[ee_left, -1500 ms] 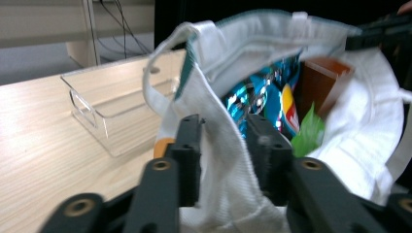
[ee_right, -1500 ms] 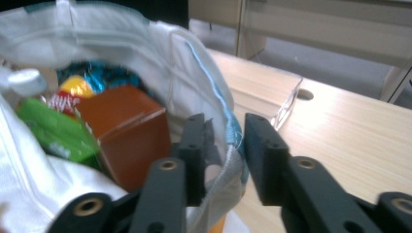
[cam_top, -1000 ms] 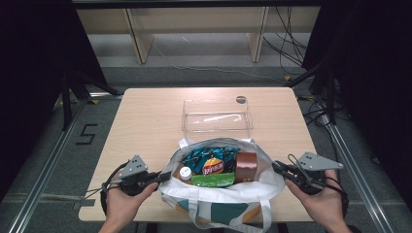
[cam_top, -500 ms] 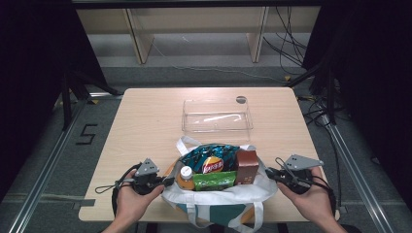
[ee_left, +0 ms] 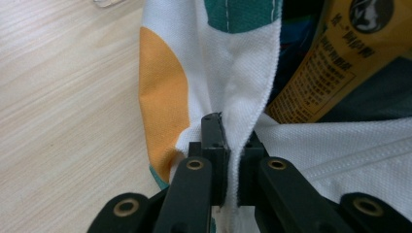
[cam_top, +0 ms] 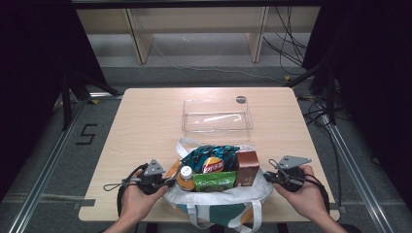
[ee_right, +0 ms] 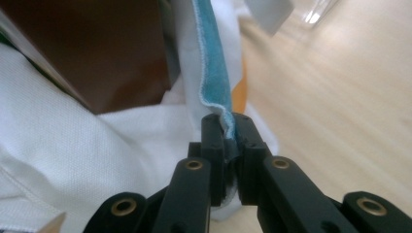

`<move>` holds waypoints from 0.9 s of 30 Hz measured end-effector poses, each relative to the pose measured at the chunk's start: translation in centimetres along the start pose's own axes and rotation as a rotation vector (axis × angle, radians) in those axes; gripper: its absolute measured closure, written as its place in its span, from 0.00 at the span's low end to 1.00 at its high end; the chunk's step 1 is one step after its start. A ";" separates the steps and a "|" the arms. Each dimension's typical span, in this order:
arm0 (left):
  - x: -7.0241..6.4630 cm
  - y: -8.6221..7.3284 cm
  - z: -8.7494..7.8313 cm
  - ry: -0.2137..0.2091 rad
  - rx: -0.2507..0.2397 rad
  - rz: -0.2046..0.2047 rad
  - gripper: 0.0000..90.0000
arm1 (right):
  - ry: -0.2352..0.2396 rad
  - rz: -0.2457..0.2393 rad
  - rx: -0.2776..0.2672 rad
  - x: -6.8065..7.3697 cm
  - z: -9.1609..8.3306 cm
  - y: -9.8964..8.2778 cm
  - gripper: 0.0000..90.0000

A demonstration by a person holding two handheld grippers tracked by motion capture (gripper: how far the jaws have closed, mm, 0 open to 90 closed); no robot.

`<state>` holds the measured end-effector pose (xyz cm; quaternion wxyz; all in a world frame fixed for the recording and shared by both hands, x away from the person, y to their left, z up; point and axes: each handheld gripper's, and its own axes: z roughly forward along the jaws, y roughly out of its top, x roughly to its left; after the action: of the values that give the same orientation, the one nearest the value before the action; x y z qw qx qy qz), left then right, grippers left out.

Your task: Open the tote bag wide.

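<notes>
White canvas with orange and teal patches makes up the tote bag (cam_top: 216,201), which sits at the near edge of the desk (cam_top: 145,126), directly between the two tools. The left hand-held gripper (cam_top: 167,182) is at the bag's left rim; in the left gripper view (ee_left: 228,145) its jaws are clenched on a fold of the white hem, the cloth pinched upright between them, with an orange patch just to the left of the jaws and a yellow-labelled bottle (ee_left: 340,58) inside the bag just beyond and to the right. The right hand-held gripper (cam_top: 268,175) is at the bag's right rim; in the right gripper view (ee_right: 227,136) its jaws are closed tight on a teal-edged strip of the rim, with a brown carton (ee_right: 97,53) inside the bag ahead and to the left, and bare wood to the right.

From the high view, the bag's mouth is spread between the two tools and holds the bottle (cam_top: 185,177), a blue chip packet (cam_top: 211,158), a green packet (cam_top: 214,181) and the brown carton (cam_top: 247,168). A hand grips each tool from below. Beyond the bag, further from both tools, an empty clear plastic tray (cam_top: 217,115) lies on the desk.
</notes>
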<state>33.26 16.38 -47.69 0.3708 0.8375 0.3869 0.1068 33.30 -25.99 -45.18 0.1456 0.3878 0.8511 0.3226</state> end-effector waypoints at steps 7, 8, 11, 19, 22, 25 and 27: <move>0.3 -0.1 -0.9 -0.048 -0.070 -0.067 0.90 | -0.008 -0.032 0.011 0.6 1.0 -0.2 0.94; 0.2 0.0 -1.9 -0.040 -0.126 -0.059 0.78 | 0.009 -0.003 0.003 0.3 0.3 -0.2 0.90; 0.2 0.0 -3.3 -0.012 -0.182 -0.049 0.65 | 0.036 0.044 -0.077 -0.3 -1.1 -0.2 0.81; 1.7 2.2 -4.4 -0.103 -0.312 0.044 0.57 | 0.017 -0.002 -0.203 -0.2 -2.9 1.0 0.73; 2.3 2.5 -4.2 -0.139 -0.323 0.035 0.57 | 0.025 -0.012 -0.205 -0.3 -2.8 1.2 0.72; 2.9 2.6 -3.9 -0.139 -0.317 0.086 0.59 | 0.021 -0.028 -0.208 -0.3 -2.6 1.7 0.74; 3.2 2.6 -3.6 -0.163 -0.317 0.111 0.61 | 0.031 -0.015 -0.206 -0.2 -2.5 1.7 0.76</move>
<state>35.21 19.53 -43.73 0.5219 0.7946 0.2869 0.1184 33.18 -26.34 -42.18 0.1738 0.3593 0.8186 0.4131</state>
